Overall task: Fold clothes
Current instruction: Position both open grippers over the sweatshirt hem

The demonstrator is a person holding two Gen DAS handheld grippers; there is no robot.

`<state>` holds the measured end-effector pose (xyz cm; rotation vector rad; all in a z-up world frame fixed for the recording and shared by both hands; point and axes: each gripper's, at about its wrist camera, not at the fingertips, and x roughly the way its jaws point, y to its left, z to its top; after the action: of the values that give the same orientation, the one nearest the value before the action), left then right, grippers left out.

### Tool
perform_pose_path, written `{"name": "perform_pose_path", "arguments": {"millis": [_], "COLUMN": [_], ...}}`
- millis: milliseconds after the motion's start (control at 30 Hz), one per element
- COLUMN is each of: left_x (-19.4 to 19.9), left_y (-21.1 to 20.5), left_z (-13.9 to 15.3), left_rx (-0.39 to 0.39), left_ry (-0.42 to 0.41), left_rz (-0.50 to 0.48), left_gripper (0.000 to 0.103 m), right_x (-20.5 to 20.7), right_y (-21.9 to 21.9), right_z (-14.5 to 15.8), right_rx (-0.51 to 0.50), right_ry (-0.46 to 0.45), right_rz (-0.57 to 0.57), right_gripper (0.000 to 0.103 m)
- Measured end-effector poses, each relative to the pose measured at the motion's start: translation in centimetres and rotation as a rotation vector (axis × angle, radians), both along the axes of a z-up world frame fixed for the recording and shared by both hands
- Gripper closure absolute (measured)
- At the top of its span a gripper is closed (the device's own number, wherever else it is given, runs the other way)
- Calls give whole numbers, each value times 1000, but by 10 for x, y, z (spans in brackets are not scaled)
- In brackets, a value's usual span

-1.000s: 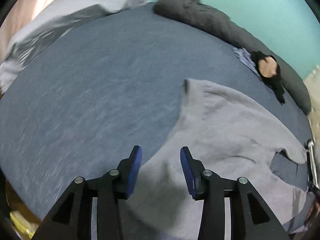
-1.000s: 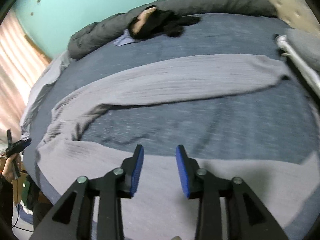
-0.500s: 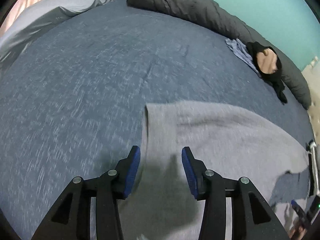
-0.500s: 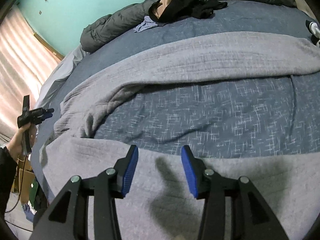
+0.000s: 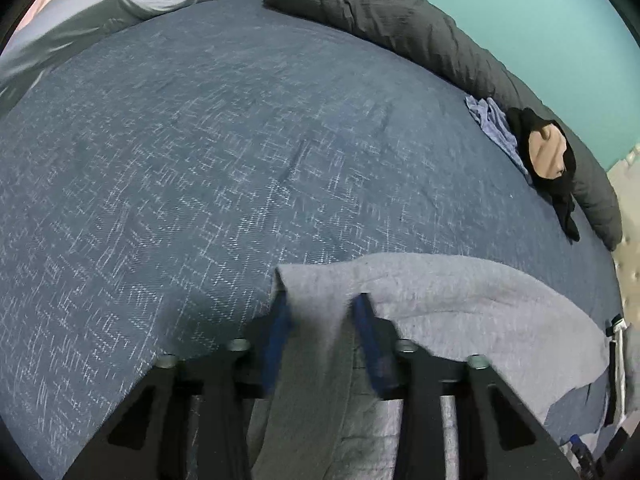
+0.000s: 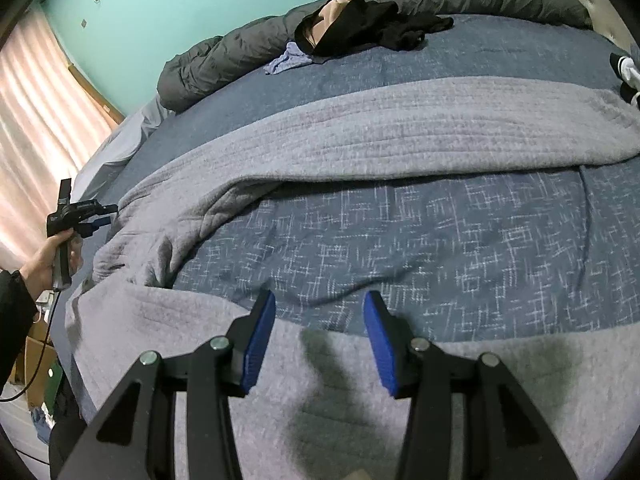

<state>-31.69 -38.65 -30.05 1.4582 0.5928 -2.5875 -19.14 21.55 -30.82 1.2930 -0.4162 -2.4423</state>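
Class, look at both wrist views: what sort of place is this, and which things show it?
Most likely a bedroom: a wide bed under a blue patterned cover, a rolled dark duvet along the teal wall, and a curtained window.

Grey garment (image 6: 400, 136), blue crosshatch bedspread (image 5: 200, 160), teal wall (image 6: 180, 8).

Your grippers carry black angular arms with blue pads (image 6: 260, 344) (silver screws at the joints). Your sleeve (image 6: 14, 304) is black

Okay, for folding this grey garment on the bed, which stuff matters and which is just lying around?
In the job: grey garment; left gripper, closing on its corner; right gripper, open over its edge.

Lying about: dark duvet; black clothing; small blue cloth.
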Motion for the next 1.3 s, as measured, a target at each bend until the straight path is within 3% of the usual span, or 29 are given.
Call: {"name": "perform_pose_path", "arguments": {"millis": [33, 67, 367, 600, 767, 833, 933, 1067, 1133, 1300], "left_x": [-1, -2, -2, -20, -34, -36, -26, 3, 23, 76], "left_y": [1, 1, -10, -25, -22, -24, -27, -29, -24, -3], "left_z": [0, 0, 30, 25, 5, -4, 4, 24, 34, 41], "left_rx": [-8, -16, -83, -104, -116, -101, -139, -119, -118, -147], "left_ry": [-2, -4, 83, 46, -6, -57, -46, -50, -52, -74], "left_rz": [0, 0, 41, 65, 67, 82, 89, 48, 13, -70], "left_gripper": [95, 97, 99, 99, 99, 94, 89, 81, 65, 64], "right_x": [0, 0, 1, 2, 1, 1, 1, 3, 5, 14], "right_y": [0, 0, 1, 1, 0, 0, 0, 1, 1, 6], "right_z": [0, -1, 0, -1, -4, -4, -3, 2, 4, 12], "right_rx": [-4, -8, -36, -28, -21, -20, -23, -32, -37, -68], "right_ry": [-1, -2, -3, 3, -3, -4, 0, 19, 27, 46], "right_rz": [-1, -3, -11, -1, 4, 4, 2, 0, -4, -25], "right_gripper": [56, 56, 56, 56, 56, 56, 56, 56, 56, 56]}}
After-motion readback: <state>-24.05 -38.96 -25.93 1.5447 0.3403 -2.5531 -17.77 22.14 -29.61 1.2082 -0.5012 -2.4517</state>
